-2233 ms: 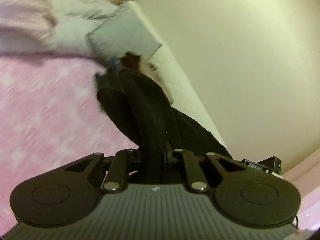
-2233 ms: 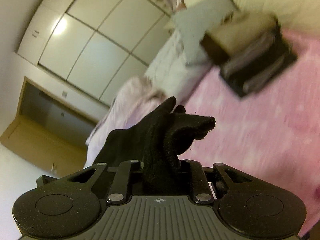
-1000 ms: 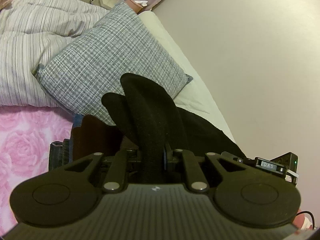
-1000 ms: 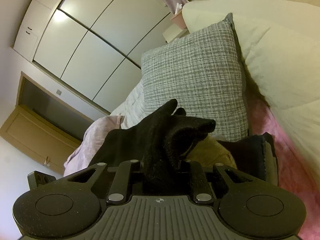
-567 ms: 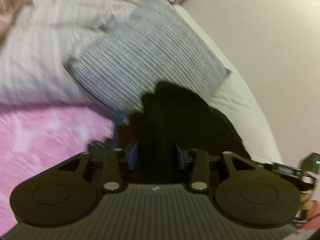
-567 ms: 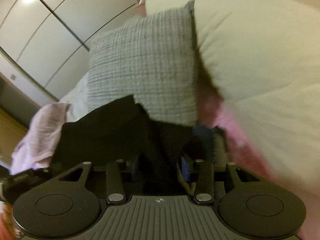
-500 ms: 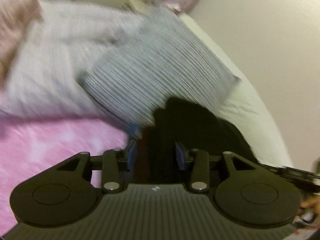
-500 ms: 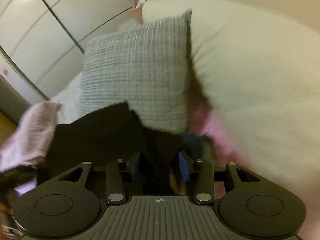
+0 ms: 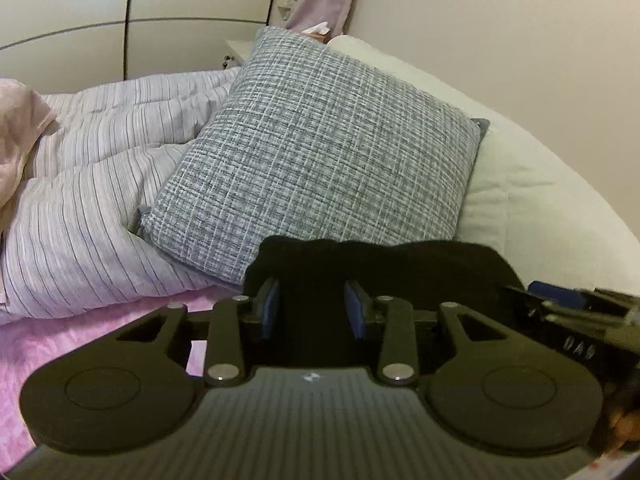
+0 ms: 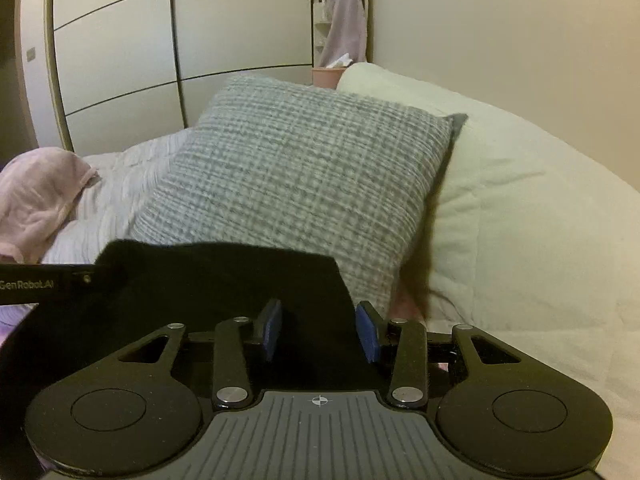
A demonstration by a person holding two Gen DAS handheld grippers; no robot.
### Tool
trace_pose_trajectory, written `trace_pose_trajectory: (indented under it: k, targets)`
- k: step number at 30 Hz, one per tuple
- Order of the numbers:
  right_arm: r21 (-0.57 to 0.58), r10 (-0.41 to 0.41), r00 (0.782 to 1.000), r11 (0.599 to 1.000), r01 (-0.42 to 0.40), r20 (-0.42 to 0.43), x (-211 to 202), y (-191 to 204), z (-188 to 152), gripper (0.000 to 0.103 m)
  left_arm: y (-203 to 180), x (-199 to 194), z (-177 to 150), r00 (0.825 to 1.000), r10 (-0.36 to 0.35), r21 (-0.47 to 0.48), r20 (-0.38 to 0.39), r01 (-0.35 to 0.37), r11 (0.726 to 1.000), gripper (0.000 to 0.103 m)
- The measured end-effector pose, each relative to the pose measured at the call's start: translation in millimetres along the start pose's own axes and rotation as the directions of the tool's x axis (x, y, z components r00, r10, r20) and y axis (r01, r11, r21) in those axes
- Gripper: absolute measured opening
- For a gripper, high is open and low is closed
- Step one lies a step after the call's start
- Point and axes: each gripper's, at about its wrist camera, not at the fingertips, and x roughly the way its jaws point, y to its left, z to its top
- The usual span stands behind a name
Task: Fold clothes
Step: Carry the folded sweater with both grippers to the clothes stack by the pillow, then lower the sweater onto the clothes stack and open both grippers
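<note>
we're looking at a bedroom: plain cream wall [image 9: 500, 20] on the right, pale wardrobe doors [image 10: 120, 52] with dark seams at the back. grey woven cushion [image 9: 320, 152] leans against a cream pillow [image 10: 520, 208], striped duvet [image 9: 88, 184] beside it, pink floral bedspread [image 9: 60, 340] below. a mauve towel [image 10: 348, 8] hangs in the corner.

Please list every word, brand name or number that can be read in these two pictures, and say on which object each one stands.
"GenRobot.AI": pale letters on the black body of the left tool, seen at the left edge of the right wrist view.
"DAS": small letters on the black body of the right tool, seen at the right edge of the left wrist view; slightly blurred.
No other text is readable; the small round marks on the housings nearest each camera are symbols, not letters.
</note>
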Motion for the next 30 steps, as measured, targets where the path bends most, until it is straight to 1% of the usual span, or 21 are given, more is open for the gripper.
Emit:
trace_pose_trajectory:
  k: [2,4,5,8,10,11,14,15,17,19,23,26,27,28,30]
  targets:
    - [0.022,0.012,1.000,1.000,-0.012,-0.016,-11.1,-6.3,3.3,0.038,0.5,-10.8,-1.3,1.000,0.009,0.023,0.008,-0.009,1.000,0.031]
    - [0.030,0.008,1.000,1.000,-0.008,-0.023,-31.0,-10.1,9.3,0.038,-1.7,-27.3,-0.6,0.999,0.036,0.067,0.009,-0.036,0.997,0.023]
    - [0.035,0.019,1.000,0.999,-0.018,-0.008,-43.9,-10.0,10.5,0.038,-5.0,-39.5,-2.8,0.999,0.041,0.069,0.016,-0.042,0.997,0.023]
    - [0.059,0.070,0.997,0.996,-0.071,0.026,-82.1,-8.7,8.0,0.038,-13.1,-76.6,-10.1,1.000,0.011,0.037,0.016,-0.012,0.999,0.023]
    - [0.062,0.102,0.994,0.993,-0.104,0.026,-98.7,-0.1,0.5,0.038,-21.7,-97.1,-20.3,1.000,-0.014,0.042,0.006,0.014,0.999,0.023]
    - [0.055,0.117,0.993,0.992,-0.118,0.016,-108.6,4.7,-8.5,0.038,-27.6,-103.7,-27.0,1.000,-0.023,0.057,-0.003,0.023,0.998,0.023]
    - [0.019,0.104,0.994,0.994,-0.104,-0.031,-114.0,20.9,-32.5,0.038,-42.2,-108.4,-49.0,0.999,-0.004,0.130,-0.050,0.011,0.992,0.024]
    - [0.008,0.099,0.993,0.995,-0.098,-0.062,-111.5,25.5,-42.5,0.038,-43.9,-106.8,-55.7,0.999,0.013,0.138,-0.050,-0.006,0.990,0.024]
    - [-0.012,0.084,0.993,0.996,-0.085,-0.082,-102.8,31.7,-58.5,0.038,-43.0,-99.6,-64.3,0.997,0.026,0.139,-0.068,-0.016,0.990,0.025]
    - [-0.027,0.071,0.991,0.997,-0.074,-0.118,-90.3,34.1,-66.4,0.038,-42.9,-92.4,-71.4,0.994,0.061,0.157,-0.089,-0.047,0.987,0.025]
    - [-0.068,0.061,0.990,0.995,-0.070,-0.125,-88.2,38.0,-66.4,0.038,-45.5,-91.8,-68.5,0.991,0.089,0.159,-0.105,-0.072,0.985,0.024]
    - [-0.077,0.040,0.990,0.996,-0.052,-0.138,-93.1,38.7,-58.3,0.038,-46.5,-100.6,-57.3,0.987,0.091,0.122,-0.131,-0.076,0.990,0.024]
    - [-0.073,0.038,0.990,0.996,-0.048,-0.135,-99.7,38.2,-57.0,0.038,-46.1,-104.9,-54.7,0.986,0.093,0.114,-0.141,-0.077,0.991,0.026]
    - [-0.067,0.035,0.990,0.997,-0.044,-0.134,-105.3,37.9,-53.6,0.038,-46.5,-111.0,-53.1,0.985,0.096,0.107,-0.146,-0.081,0.991,0.030]
    - [-0.052,0.035,0.991,0.998,-0.042,-0.131,-120.1,36.9,-46.4,0.038,-46.8,-126.3,-46.6,0.983,0.097,0.097,-0.156,-0.083,0.992,0.036]
